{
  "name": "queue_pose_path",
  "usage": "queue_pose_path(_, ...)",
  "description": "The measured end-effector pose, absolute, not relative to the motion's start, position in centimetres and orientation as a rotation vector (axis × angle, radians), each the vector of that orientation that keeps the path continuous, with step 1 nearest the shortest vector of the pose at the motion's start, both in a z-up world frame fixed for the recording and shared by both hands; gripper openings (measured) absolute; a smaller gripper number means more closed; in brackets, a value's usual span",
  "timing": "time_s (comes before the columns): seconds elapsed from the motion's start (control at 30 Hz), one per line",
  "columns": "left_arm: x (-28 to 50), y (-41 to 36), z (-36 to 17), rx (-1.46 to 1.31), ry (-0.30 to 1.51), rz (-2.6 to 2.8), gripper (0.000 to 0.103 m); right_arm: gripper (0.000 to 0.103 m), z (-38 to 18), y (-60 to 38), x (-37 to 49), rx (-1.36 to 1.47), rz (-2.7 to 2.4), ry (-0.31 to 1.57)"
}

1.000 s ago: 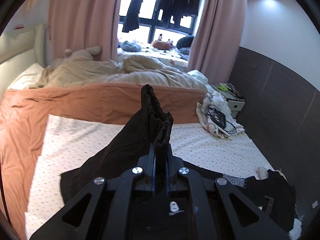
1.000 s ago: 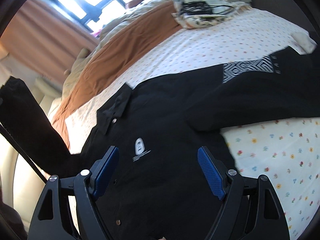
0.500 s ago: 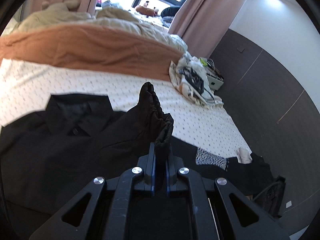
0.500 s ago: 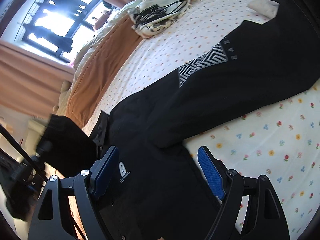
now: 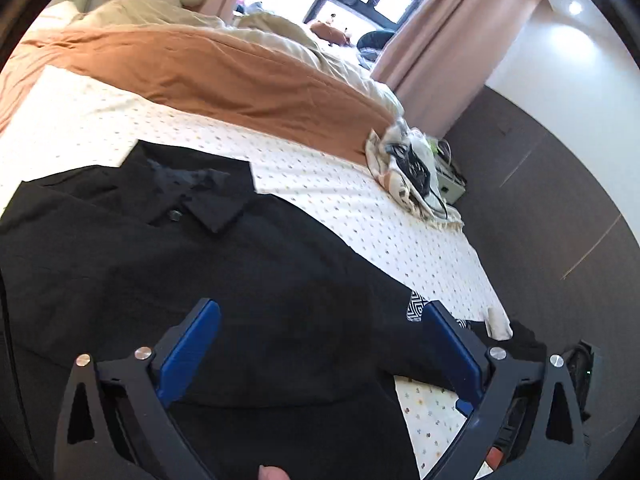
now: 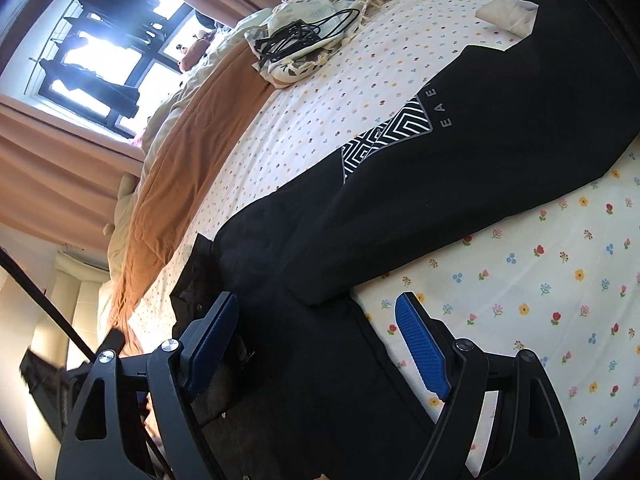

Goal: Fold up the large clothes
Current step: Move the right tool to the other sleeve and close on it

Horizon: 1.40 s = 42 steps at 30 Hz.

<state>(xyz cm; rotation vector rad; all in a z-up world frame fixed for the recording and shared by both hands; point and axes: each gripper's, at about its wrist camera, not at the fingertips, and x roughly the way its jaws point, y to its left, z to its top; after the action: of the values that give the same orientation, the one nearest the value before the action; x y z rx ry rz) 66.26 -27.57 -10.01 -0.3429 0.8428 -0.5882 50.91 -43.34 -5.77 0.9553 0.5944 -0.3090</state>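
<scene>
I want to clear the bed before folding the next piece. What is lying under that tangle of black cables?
The black cables lie on a crumpled pale printed cloth, which rests on the flowered sheet. Whatever the cloth covers is hidden.

Floral-sheeted bed (image 5: 328, 200), black shirt (image 5: 248, 272) spread flat, orange blanket (image 5: 224, 76), cable-topped cloth bundle (image 5: 412, 172)

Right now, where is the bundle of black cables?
In both wrist views the black cables lie on a cream cloth at the far right edge of the bed, beyond the black shirt and beside the orange blanket.
</scene>
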Motion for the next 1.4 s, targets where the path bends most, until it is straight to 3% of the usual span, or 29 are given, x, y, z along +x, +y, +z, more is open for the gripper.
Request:
queue_pose_path(0.43,61.1,-15.7,-9.7,-0.493,0.773,-0.347,0.103,0.08,-5.9,-42.9,51.3,0.935,-0.299,0.605)
queue_pose_path(0.93,61.8,-14.9,-12.8,-0.5,0.826,-0.451,0.103,0.079,-8.2,-48.0,45.7,1.064,-0.456,0.473)
queue_pose_path(1.17,62.0,-14.4,-13.3,-0.563,0.853,-0.479,0.103,0.055,-10.9,-52.1,43.4,1.152,-0.56,0.466)
queue_pose_path(1.4,62.3,-14.0,-13.4,-0.591,0.855,-0.482,0.103,0.051,-10.7,-54.6,42.8,1.075,-0.675,0.452)
